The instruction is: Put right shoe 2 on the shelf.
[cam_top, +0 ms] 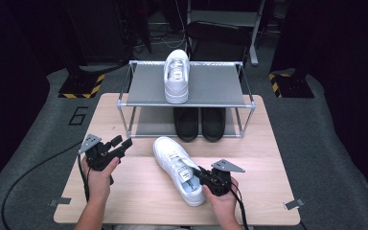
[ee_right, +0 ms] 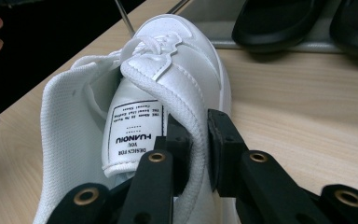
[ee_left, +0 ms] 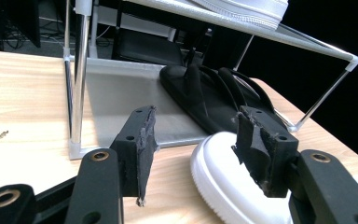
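Wooden table (cam_top: 139, 191): right gripper (cam_top: 205, 176) clamps white sneaker's (cam_top: 172, 160) collar.

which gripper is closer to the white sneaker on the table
Right. The right gripper is shut on the white sneaker, pinching its collar wall. The left gripper hangs open, off the sneaker's toe end, touching nothing.

Left gripper (cam_top: 122, 143) hovers with jaws apart, pointing forward; right gripper (cam_top: 197, 173) is low, jaws clamped together.

White sneaker (cam_top: 177, 168), black slippers (cam_top: 200, 123)
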### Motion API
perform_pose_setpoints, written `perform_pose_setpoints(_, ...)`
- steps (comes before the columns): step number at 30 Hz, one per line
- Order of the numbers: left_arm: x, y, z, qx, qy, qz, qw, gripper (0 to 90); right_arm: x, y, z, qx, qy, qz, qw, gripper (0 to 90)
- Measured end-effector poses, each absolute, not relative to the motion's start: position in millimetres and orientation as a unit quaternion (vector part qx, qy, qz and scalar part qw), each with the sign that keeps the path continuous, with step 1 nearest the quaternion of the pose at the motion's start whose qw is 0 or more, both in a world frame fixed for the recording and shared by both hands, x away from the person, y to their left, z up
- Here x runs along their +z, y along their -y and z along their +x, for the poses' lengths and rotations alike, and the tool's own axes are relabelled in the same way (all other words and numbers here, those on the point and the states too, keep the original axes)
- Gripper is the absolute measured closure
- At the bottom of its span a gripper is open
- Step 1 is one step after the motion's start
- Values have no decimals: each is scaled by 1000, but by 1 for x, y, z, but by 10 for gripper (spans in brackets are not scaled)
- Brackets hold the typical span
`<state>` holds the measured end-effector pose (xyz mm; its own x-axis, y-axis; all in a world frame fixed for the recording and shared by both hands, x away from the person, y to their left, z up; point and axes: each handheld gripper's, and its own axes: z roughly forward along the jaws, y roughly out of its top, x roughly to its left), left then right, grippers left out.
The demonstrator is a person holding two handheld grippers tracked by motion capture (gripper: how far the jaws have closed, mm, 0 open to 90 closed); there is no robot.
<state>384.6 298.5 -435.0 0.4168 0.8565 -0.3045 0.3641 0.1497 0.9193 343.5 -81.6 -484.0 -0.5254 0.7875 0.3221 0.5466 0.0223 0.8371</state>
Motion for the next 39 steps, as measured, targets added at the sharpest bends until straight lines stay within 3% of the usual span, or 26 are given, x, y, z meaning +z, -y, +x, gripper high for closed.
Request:
perform_pose_setpoints(21,-446,-290,383,215,-496,628,560,465,-449,94,323,570,-661,455,178,797)
perform_pose_setpoints(39,-468,-301,370,215,-514,633,538,461,-415,108,313,618,-619,443,200,797)
